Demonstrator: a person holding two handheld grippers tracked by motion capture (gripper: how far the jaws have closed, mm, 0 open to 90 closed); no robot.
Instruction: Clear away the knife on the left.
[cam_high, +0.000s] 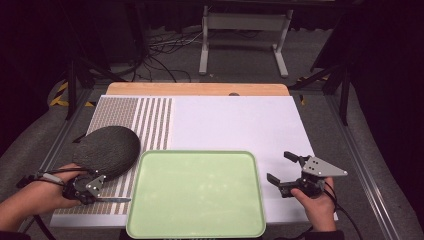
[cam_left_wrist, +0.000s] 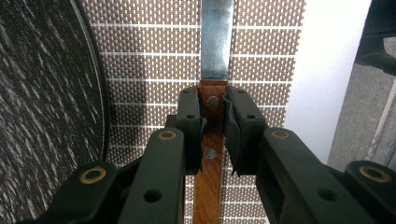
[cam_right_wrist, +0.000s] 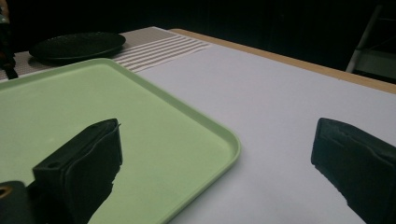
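My left gripper (cam_high: 95, 196) is shut on the wooden handle of a knife (cam_left_wrist: 211, 154), low over the woven placemat (cam_high: 145, 120). The steel blade (cam_high: 116, 200) points right toward the green tray (cam_high: 196, 192). In the left gripper view the blade (cam_left_wrist: 216, 39) runs straight ahead from the closed jaws. A dark round plate (cam_high: 107, 150) lies on the placemat just beyond that gripper. My right gripper (cam_high: 284, 169) is open at the tray's right side, over the white board, with nothing between its fingers (cam_right_wrist: 86, 163).
The white board (cam_high: 235, 122) covers the table's middle and right. A wooden table edge (cam_high: 197, 89) runs along the back. The tray rim (cam_right_wrist: 224, 140) lies close to the right gripper's left finger. Beyond the table is a grey floor with cables and a white stand (cam_high: 245, 37).
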